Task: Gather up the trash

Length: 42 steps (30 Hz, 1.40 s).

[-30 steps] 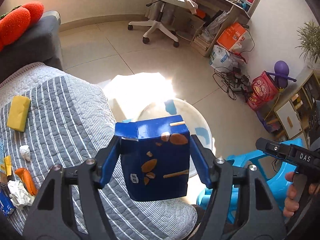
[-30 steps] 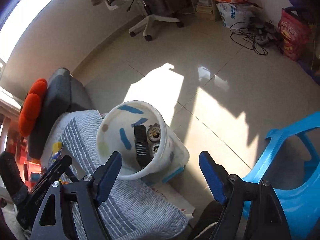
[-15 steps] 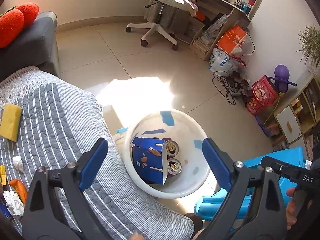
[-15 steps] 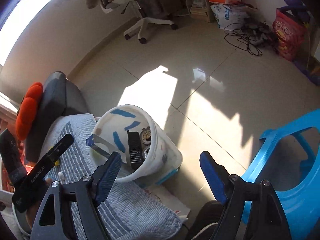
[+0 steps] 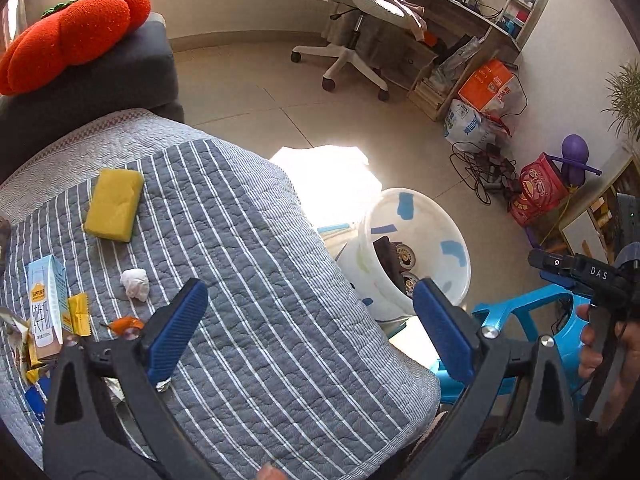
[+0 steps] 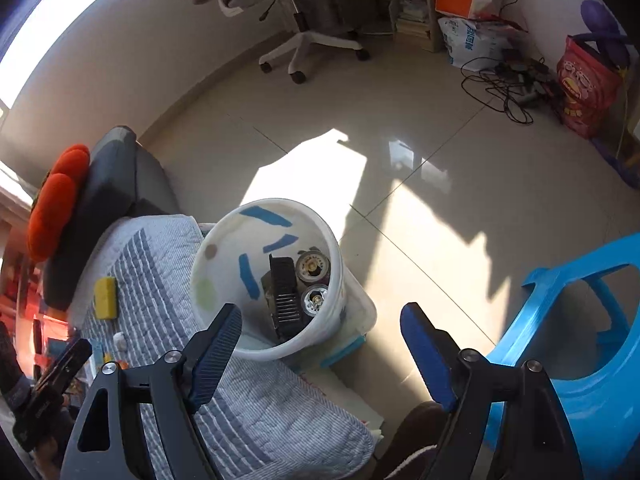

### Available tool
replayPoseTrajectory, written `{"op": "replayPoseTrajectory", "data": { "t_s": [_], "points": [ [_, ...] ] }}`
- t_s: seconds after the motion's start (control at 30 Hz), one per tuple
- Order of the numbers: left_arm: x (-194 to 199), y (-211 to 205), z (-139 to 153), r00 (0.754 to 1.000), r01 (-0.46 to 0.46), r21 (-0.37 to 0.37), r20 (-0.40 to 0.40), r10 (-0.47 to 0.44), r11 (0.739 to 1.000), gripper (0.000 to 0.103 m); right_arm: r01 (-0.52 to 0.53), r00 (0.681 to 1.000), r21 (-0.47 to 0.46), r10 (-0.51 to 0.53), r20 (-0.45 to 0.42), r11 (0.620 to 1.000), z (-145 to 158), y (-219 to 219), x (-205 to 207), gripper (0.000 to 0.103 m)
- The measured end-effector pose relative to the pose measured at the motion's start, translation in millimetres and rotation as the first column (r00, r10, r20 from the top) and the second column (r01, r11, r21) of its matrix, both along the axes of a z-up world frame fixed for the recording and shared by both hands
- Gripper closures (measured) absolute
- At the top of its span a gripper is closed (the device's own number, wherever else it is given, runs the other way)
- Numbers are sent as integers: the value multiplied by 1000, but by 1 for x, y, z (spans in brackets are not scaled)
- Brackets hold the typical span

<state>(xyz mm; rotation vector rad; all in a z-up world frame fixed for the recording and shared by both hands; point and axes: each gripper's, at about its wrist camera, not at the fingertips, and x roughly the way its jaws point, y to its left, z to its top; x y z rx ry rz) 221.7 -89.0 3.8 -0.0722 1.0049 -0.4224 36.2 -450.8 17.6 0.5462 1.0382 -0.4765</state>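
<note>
One white bucket (image 5: pixel 416 216), two round cans (image 6: pixel 313 266) inside it, one yellow sponge (image 5: pixel 114 205), one milk carton (image 5: pixel 46 292), one paper ball (image 5: pixel 135 284), one blue stool (image 6: pixel 580 344), one office chair (image 5: pixel 360 20)

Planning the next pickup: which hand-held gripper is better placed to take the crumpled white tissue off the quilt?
Left, probably. The left hand-held gripper is open, empty and over the quilt, near the crumpled white tissue. The right hand-held gripper points at the white bin.

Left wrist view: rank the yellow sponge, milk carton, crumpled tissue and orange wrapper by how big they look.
1. Yellow sponge and milk carton: look alike, and the carton lies nearer the camera, so unranked.
2. Crumpled tissue.
3. Orange wrapper, partly hidden by the gripper.
</note>
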Motion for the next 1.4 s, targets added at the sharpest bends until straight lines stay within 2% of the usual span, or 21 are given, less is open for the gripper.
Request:
{"op": "replayPoseTrajectory", "data": {
  "t_s": [0.3, 0.5, 0.63, 0.7, 0.8, 0.97, 1.1, 1.23, 1.33, 1.4],
  "points": [
    [-24, 95, 0, 994, -112, 94, 27, 110, 989, 1, -102, 995, -5, 102, -23, 995, -3, 52, 33, 19],
    [-33, 157, -15, 975, -217, 161, -2, 220, 963, 1, -182, 982, -11, 181, -59, 983, -13, 96, 58, 19],
    [-39, 190, -28, 969, -238, 189, -26, 247, 953, 1, -240, 967, -16, 238, -90, 971, -22, 129, 75, 19],
    [-42, 201, -35, 973, -219, 224, -18, 229, 950, 1, -269, 958, -15, 266, -106, 963, -27, 146, 83, 18],
    [-44, 214, -47, 989, -139, 267, -10, 147, 954, 1, -314, 942, -18, 309, -131, 949, -35, 168, 93, 18],
    [-42, 240, -74, 995, -26, 310, -79, 53, 950, 1, -359, 921, -27, 350, -171, 933, -48, 193, 104, 18],
    [-46, 247, -88, 988, 89, 338, -151, -39, 937, 1, -385, 907, -30, 372, -198, 923, -56, 206, 113, 18],
    [-53, 244, -106, 972, 182, 375, -210, -107, 909, 1, -401, 896, -31, 385, -220, 915, -64, 216, 119, 18],
    [-56, 238, -115, 965, 222, 410, -224, -138, 885, 1, -408, 889, -27, 391, -237, 912, -70, 222, 123, 18],
    [-55, 236, -119, 963, 226, 412, -232, -139, 883, 1, -411, 886, -19, 394, -242, 912, -74, 227, 126, 18]
  ]
}}
